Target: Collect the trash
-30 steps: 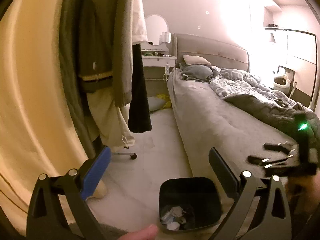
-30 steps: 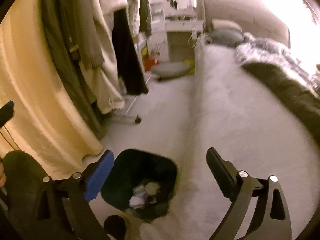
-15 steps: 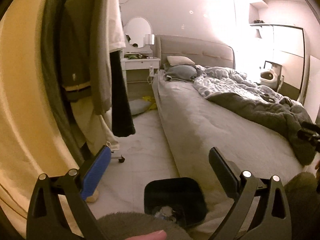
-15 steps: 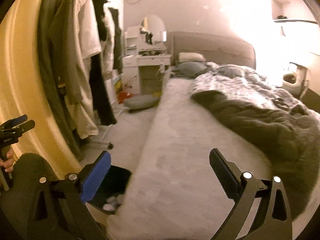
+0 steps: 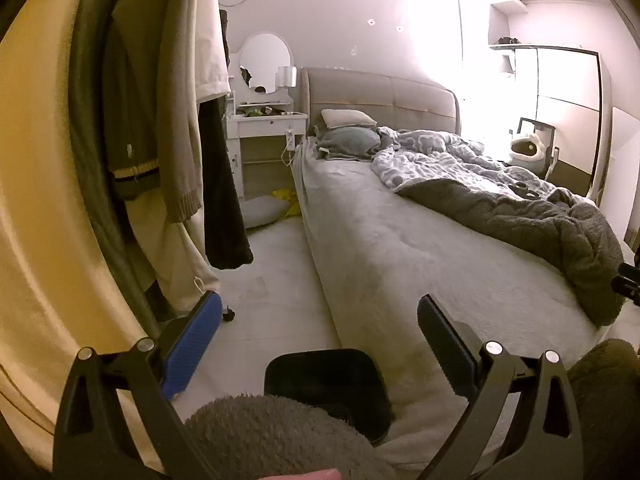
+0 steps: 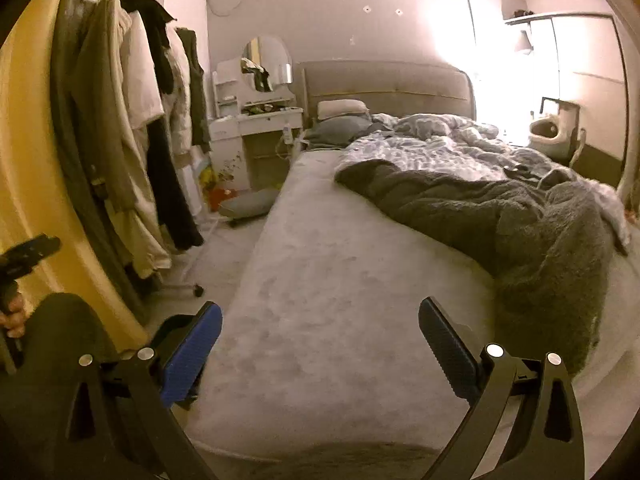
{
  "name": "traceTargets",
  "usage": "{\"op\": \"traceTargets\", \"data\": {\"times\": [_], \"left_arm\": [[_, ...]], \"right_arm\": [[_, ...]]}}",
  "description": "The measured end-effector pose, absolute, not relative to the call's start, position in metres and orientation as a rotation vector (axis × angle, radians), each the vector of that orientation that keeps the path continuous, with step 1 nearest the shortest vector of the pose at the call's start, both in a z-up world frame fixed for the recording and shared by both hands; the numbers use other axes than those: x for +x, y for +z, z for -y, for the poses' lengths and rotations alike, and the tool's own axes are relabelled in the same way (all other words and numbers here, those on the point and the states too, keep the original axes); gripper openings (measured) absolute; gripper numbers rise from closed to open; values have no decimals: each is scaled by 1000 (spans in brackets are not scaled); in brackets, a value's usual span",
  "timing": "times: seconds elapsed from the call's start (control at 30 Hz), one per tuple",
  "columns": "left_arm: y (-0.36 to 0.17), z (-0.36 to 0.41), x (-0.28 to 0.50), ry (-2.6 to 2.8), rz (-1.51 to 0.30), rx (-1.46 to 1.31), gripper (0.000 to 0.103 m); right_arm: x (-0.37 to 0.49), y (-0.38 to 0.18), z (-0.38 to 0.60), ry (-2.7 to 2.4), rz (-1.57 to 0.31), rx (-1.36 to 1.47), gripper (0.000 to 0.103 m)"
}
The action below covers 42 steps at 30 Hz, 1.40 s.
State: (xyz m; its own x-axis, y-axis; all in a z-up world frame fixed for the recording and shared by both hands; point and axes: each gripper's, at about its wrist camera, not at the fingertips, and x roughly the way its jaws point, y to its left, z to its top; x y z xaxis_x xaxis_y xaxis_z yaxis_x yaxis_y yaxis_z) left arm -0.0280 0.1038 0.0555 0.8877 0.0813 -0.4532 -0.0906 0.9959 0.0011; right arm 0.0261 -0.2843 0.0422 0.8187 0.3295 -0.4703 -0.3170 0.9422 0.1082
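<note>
A black trash bin [image 5: 320,376] stands on the floor beside the bed's near corner, low in the left wrist view; a fuzzy grey sleeve hides its inside. My left gripper [image 5: 320,344] is open and empty, raised above the bin. My right gripper [image 6: 320,344] is open and empty, over the grey mattress [image 6: 328,280]. The bin is out of the right wrist view. The left gripper also shows at the left edge of the right wrist view [image 6: 24,256]. No loose trash shows on the bed.
A clothes rack [image 5: 160,140] with hanging coats stands left of a narrow floor strip [image 5: 272,292]. A dark blanket [image 6: 520,224] and patterned duvet [image 5: 440,156] lie on the bed. A white vanity table [image 5: 264,128] and a grey cushion [image 6: 248,204] are at the far end.
Both grippers have risen and tilted up from the bin toward the bed. The bin has dropped out of the right wrist view and sits lower in the left wrist view.
</note>
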Motion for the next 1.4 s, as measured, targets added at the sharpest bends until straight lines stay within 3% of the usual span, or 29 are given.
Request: {"op": "traceTargets", "data": {"times": [1.4], "left_arm": [[48,-100,-25,89,-503,7,100]], "right_arm": [[23,43,271,391,-500,7,100]]}}
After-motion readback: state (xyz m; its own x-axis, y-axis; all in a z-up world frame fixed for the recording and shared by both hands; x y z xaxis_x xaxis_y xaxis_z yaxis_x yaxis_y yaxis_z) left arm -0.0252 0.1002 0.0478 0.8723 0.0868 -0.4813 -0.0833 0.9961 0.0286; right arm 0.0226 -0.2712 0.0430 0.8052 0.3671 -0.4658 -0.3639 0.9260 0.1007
